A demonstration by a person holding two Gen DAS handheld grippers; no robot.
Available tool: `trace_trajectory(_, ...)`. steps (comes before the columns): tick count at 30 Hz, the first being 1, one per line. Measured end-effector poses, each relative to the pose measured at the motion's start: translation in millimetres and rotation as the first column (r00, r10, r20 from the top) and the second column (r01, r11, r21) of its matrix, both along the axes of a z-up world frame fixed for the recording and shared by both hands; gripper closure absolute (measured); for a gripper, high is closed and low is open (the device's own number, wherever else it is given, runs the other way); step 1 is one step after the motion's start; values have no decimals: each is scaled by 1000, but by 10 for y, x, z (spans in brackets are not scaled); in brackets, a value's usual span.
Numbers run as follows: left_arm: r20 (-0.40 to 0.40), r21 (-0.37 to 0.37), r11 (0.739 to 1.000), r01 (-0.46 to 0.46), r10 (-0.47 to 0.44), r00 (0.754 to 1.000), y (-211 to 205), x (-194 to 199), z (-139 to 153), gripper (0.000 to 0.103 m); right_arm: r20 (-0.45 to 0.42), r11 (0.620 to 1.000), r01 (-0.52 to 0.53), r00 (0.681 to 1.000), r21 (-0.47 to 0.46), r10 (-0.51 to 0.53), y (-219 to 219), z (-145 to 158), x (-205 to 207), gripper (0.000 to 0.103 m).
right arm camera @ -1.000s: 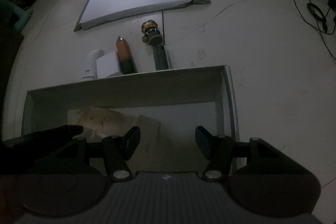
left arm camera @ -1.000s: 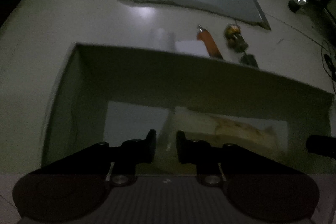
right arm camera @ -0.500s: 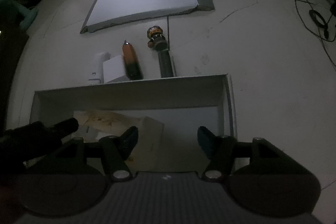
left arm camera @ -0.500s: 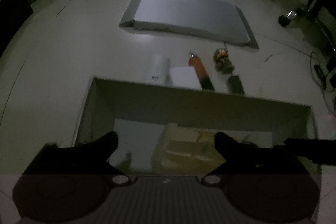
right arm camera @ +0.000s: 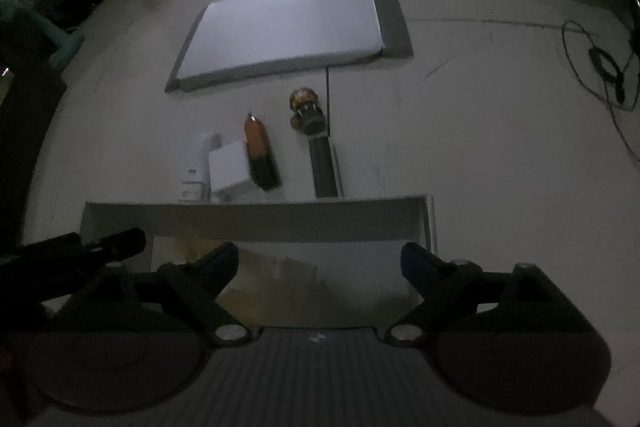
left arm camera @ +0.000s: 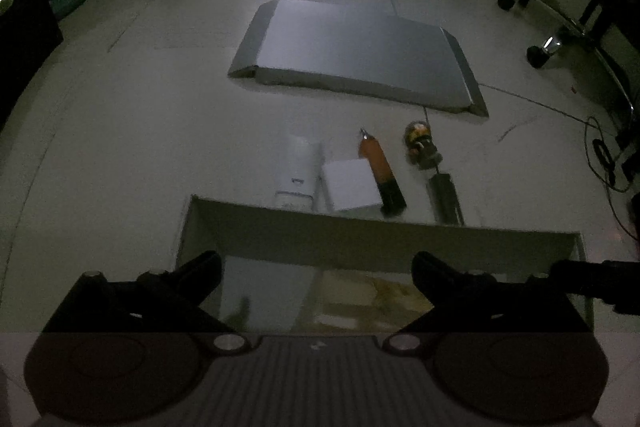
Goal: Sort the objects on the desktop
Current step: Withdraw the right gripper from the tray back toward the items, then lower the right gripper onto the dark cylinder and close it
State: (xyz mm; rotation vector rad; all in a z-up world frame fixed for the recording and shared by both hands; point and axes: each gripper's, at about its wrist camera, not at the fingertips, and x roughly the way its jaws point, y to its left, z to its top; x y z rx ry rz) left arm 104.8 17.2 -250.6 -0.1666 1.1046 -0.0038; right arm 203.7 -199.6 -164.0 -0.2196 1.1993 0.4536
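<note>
Below, both grippers hang over an open grey rectangular box (left arm camera: pixel 384 239) on the pale floor (left arm camera: pixel 120 131). The left gripper (left arm camera: pixel 316 269) is spread wide and holds nothing; the right gripper (right arm camera: pixel 320 261) is likewise wide apart and empty. A tan paper packet (left arm camera: pixel 360 301) lies inside the box. Just beyond its far wall sit a white tube (left arm camera: pixel 298 169), a small white carton (left arm camera: pixel 352 185), an orange-and-black tool (right arm camera: pixel 260 153), a dark grey bar (right arm camera: pixel 325 167) and a small figurine (right arm camera: pixel 305 107), with a flat grey lid (right arm camera: pixel 288 31) farther off.

Left gripper (left arm camera: pixel 316 269) with black angular fingers (left arm camera: pixel 196 273), ribbed grey body, two silver screws, round dark side discs, right gripper (right arm camera: pixel 320 263) alike, fingers (right arm camera: pixel 416 263) tipped dark blue
</note>
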Motion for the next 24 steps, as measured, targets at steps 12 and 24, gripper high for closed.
trace_trajectory(12,-20,-8,999,-52,51,998,221,339,3,0,-32,999,-24,999,31,25,275,18,563,9)
trace_trajectory(24,-53,-50,997,-65,62,997,230,403,-115,0,-156,996,-79,985,-39,72,642,-452,1127,21)
